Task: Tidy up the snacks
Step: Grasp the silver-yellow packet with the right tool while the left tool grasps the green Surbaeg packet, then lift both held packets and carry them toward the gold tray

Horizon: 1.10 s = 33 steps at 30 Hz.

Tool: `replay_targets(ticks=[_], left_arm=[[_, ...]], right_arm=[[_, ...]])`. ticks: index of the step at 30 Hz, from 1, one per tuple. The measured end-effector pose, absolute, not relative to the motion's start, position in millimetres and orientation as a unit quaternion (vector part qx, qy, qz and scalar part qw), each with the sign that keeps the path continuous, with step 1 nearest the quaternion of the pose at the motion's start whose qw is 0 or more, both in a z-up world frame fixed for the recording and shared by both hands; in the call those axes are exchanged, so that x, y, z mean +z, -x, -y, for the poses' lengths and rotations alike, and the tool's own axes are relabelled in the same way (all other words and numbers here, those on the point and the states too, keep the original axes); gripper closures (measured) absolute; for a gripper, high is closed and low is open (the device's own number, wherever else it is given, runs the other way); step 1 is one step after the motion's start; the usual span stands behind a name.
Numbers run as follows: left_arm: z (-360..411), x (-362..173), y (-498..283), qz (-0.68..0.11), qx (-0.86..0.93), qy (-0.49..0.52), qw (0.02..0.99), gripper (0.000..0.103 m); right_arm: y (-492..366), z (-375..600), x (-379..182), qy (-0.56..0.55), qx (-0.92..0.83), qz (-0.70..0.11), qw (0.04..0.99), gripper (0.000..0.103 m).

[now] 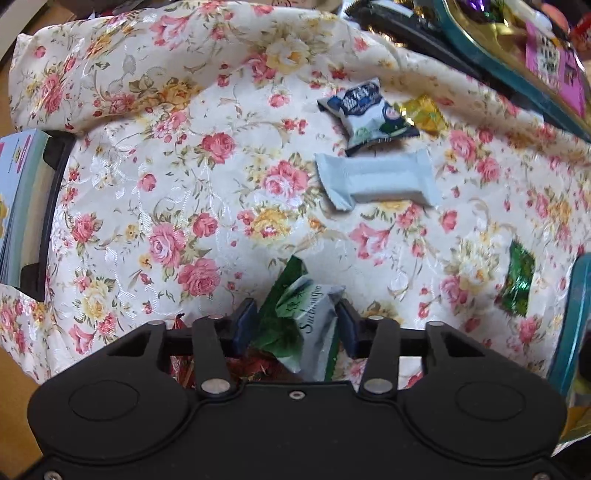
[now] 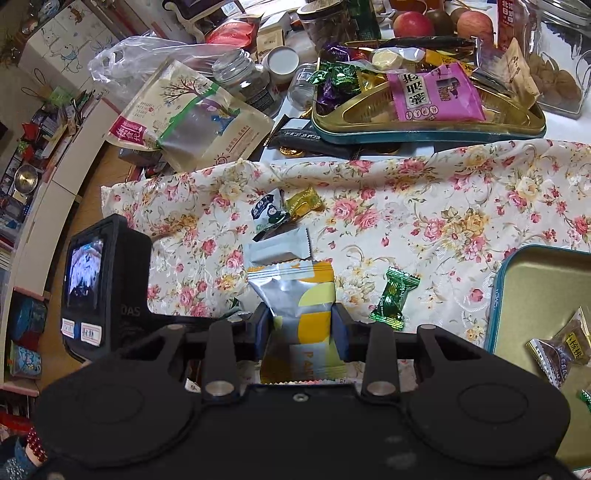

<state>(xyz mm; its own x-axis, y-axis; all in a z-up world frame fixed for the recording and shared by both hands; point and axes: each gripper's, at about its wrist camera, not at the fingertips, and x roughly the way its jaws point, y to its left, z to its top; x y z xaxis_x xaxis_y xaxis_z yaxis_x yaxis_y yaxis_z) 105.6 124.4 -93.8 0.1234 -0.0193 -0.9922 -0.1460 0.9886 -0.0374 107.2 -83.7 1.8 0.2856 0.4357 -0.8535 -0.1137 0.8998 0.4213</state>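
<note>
Floral cloth point(image 2: 424, 206) covers the table, with the teal tin point(image 2: 496, 295) open at the right edge. Right gripper point(image 2: 301, 325) is clamped on a yellow-and-silver snack pack point(image 2: 295, 295) above the cloth. Left gripper point(image 1: 293, 325) points down, jaws pinching a green-and-white packet point(image 1: 314, 314). 1 pale blue bar point(image 1: 373, 179) and 1 green candy point(image 2: 393, 297) lie loose nearby.

Loose on the cloth — four wrapped snacks point(image 2: 280, 242); two tins point(image 2: 428, 129); two apples point(image 2: 413, 23).
</note>
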Motion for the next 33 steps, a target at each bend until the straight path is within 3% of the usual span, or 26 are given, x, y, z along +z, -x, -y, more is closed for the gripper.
replay_targets(ticks=[2, 9, 22, 33], left_arm=[[-126, -90, -108, -0.662, 0.037, 0.075, 0.745, 0.061], [-131, -67, -112, -0.653, 0.052, 0.093, 0.75, 0.061], [-97, 49, -105, -0.558, 0.037, 0.09, 0.824, 0.061], [-63, 81, -94, -0.532, -0.01, 0.1, 0.841, 0.061]], right_arm=[[-107, 84, 3, -0.142, 0.173, -0.57, 0.791, 0.066], [-108, 90, 9, -0.147, 0.164, -0.561, 0.798, 0.066], [-119, 121, 30, -0.194, 0.118, -0.533, 0.815, 0.066], [-111, 140, 42, -0.193, 0.086, -0.52, 0.828, 0.066]])
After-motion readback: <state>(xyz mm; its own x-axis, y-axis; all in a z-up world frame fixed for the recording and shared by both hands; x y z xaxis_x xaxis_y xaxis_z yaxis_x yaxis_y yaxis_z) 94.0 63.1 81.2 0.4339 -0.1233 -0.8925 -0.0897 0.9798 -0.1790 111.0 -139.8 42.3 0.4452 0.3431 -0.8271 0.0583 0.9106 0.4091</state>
